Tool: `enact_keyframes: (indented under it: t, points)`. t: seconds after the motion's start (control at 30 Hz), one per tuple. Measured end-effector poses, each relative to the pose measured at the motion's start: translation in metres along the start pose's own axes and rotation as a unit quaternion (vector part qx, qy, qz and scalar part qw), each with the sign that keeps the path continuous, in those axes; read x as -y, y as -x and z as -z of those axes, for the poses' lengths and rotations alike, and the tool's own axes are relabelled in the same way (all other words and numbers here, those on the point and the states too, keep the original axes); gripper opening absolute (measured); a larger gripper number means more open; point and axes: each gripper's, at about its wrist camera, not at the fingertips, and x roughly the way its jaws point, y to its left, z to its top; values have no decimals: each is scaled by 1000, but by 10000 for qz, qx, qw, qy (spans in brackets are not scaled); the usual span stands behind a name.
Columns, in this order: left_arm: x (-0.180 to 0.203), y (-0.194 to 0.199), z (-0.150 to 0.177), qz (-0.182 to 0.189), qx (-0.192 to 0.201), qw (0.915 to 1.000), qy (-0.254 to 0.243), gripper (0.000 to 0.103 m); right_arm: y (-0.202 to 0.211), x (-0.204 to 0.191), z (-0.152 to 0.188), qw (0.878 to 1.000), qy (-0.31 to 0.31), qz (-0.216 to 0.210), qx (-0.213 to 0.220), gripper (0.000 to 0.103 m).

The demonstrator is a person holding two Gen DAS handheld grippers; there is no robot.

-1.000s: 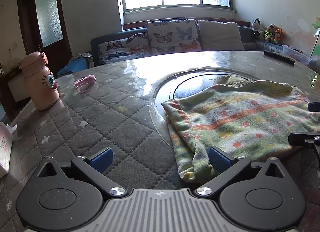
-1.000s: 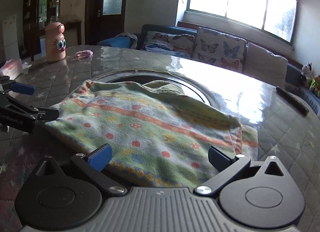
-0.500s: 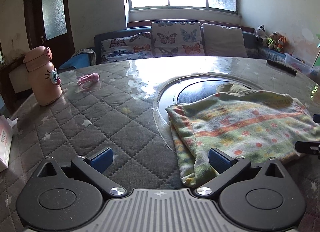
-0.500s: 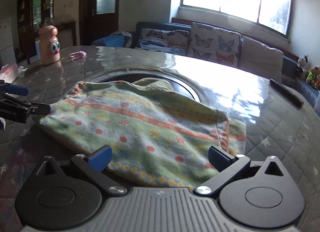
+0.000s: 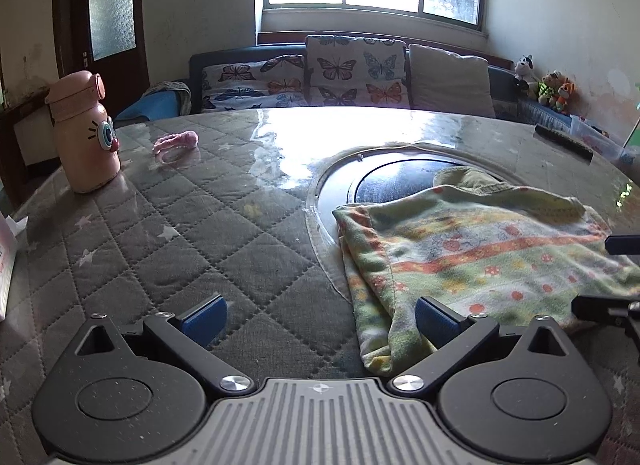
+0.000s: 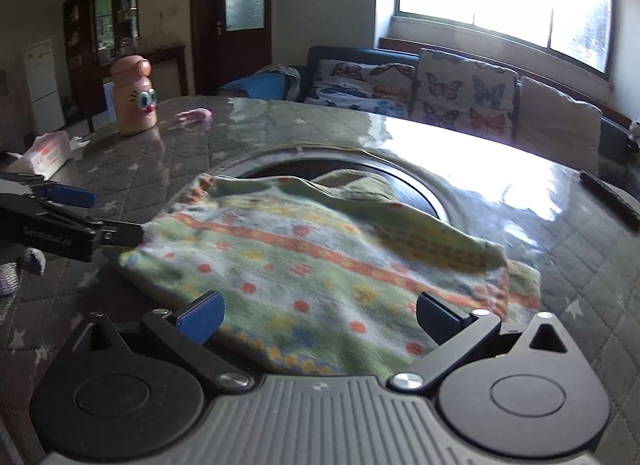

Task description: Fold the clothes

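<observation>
The flowery green top [image 6: 320, 261] lies folded over on the bench [image 5: 180, 233], long side running left-right. Both hand-held grippers, left [image 5: 318, 319] & right [image 6: 320, 315], are wide apart, holding nothing. The right one sits nearer, w/ the top just in front.

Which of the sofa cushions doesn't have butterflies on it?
The plain beige cushion at the right end of the sofa; the cushions beside it carry butterfly prints.

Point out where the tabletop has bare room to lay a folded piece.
Free: the quilted stretch between the pink bottle and the garment, and beyond it toward the black remote. Crowded: the garment's near edge, with both open grippers, left, right.
</observation>
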Motion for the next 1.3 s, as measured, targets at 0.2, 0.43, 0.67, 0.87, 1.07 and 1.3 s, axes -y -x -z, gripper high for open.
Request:
enact_keyframes:
  t: [0.2, 0.43, 0.67, 0.87, 1.07, 1.3]
  points:
    - [-4, -4, -2, 265, -113, 9995, 95, 87, -6, -34, -9, 9971, 615, -458, -24, 102]
    - [-8, -6, -1, 472, -177, 9986, 144, 76, -16, -77, -21, 9872, 1339, -869, -8, 93]
    - [-24, -2, -11, 495, -197, 9974, 486, 74, -27, -116, -27, 9717, 2074, -1132, -8, 77]
    - [-32, -6, -16, 825, -374, 9913, 958, 75, -34, -137, -24, 9614, 2515, -1110, -93, 50]
    - [-36, -13, -20, 1227, -587, 9801, 1444, 76, -32, -135, -26, 9647, 2405, -1073, -53, 20]
    - [-37, -26, -21, 1728, -868, 9582, 2107, 75, -14, -120, -37, 9751, 1905, -1103, 268, 10]
